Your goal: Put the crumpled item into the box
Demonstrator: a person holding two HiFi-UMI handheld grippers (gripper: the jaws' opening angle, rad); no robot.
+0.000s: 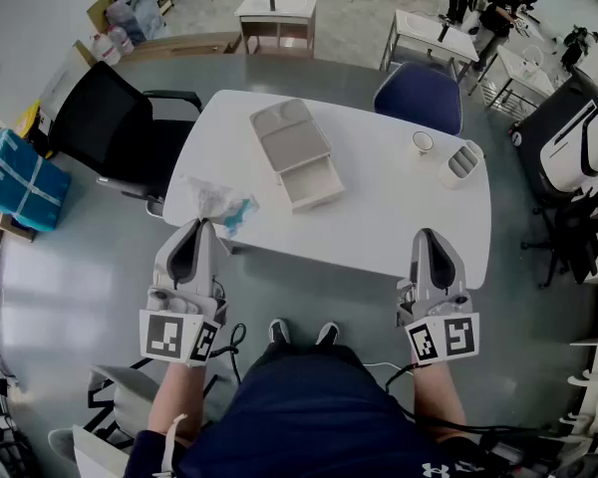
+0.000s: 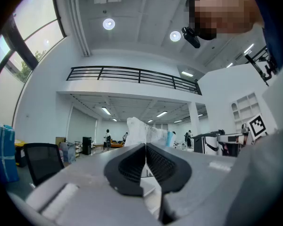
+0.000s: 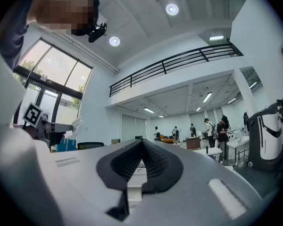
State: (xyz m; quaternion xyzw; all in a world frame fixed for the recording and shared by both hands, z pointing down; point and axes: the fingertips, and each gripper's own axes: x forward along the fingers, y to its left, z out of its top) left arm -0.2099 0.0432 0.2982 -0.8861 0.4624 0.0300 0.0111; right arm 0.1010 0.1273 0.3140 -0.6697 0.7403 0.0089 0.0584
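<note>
The crumpled item (image 1: 215,203), clear white plastic with a blue patch, lies at the front left of the white table (image 1: 399,217). The open grey-white box (image 1: 297,155) sits at the table's middle, its lid folded back. My left gripper (image 1: 196,225) is shut, with its tips just short of the crumpled item. In the left gripper view the crumpled item (image 2: 148,132) rises right behind the closed left gripper (image 2: 145,145). My right gripper (image 1: 431,237) hovers at the table's front right edge. It is shut and empty, as the right gripper (image 3: 142,141) also shows in its own view.
A small cup (image 1: 423,142) and a grey holder (image 1: 461,161) stand at the table's right end. A black chair (image 1: 110,127) is at the left and a blue chair (image 1: 419,98) behind the table. A blue pack (image 1: 20,182) lies on the floor at far left.
</note>
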